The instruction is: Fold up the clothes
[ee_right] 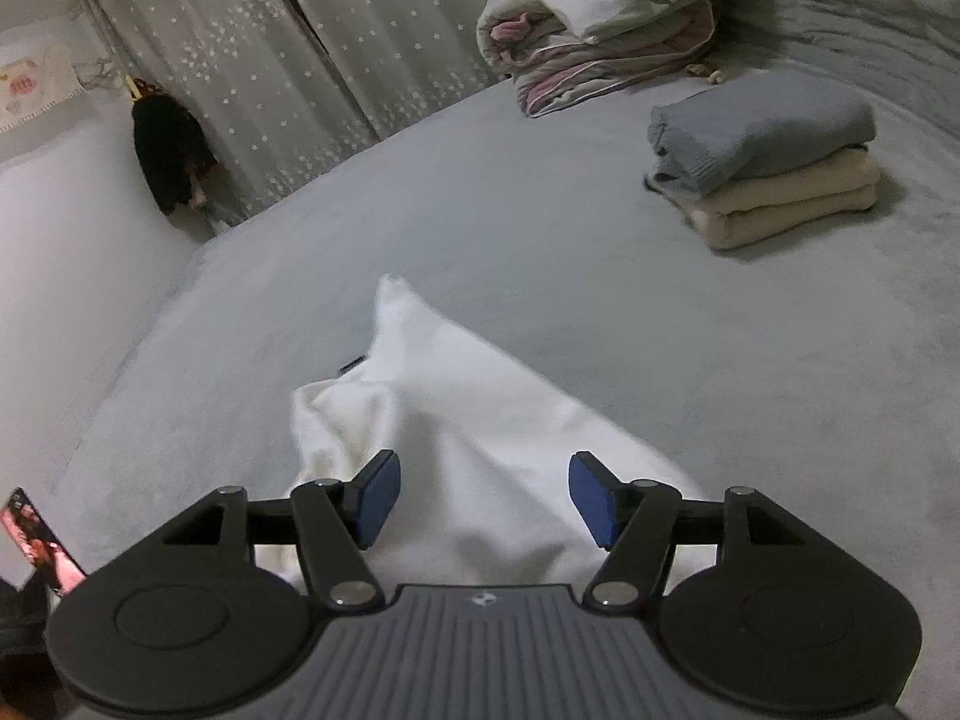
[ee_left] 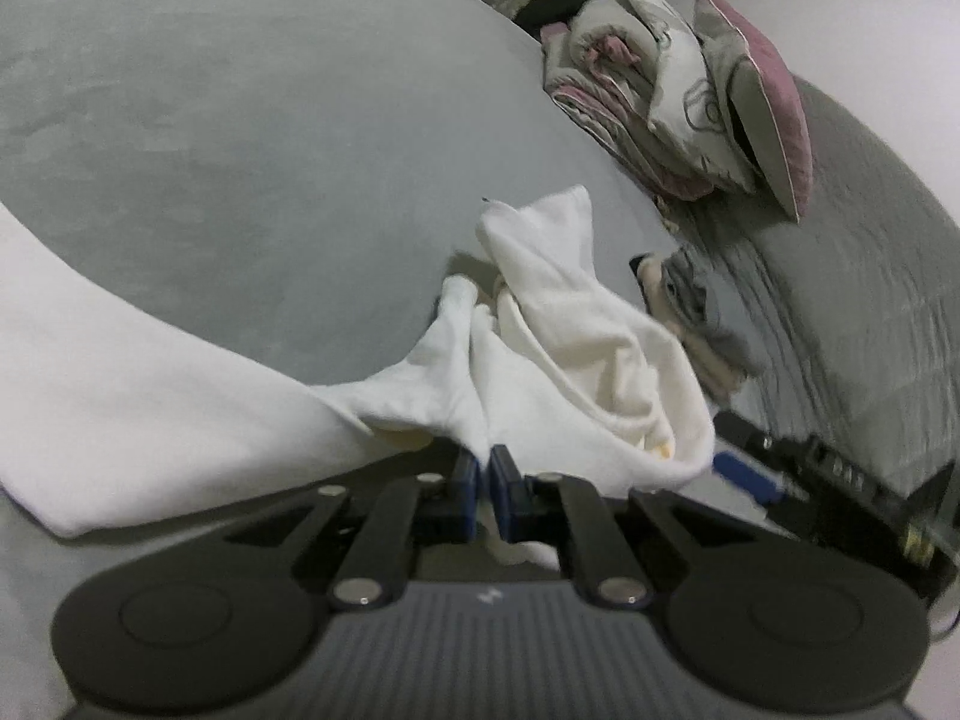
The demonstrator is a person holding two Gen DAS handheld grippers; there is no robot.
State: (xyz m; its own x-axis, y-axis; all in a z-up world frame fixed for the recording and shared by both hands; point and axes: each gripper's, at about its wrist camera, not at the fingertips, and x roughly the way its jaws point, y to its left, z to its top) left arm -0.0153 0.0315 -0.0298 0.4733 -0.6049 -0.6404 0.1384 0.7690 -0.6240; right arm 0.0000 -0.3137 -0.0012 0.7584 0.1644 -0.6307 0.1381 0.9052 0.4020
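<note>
White garment on the bed, one claw gripping.
The left claw [ee_left: 485, 483] is clamped on the white garment [ee_left: 570, 336]; the right claw [ee_right: 483, 495] gapes apart above it, folded stack [ee_right: 768, 156] at 2 o'clock.

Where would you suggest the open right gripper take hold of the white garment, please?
I would grip the raised fold of the white garment lying just ahead of the right gripper, coming straight forward and down. Its jaws are open and already straddle that ridge, which stands clear of the bed. The left gripper already pinches another part.
</note>
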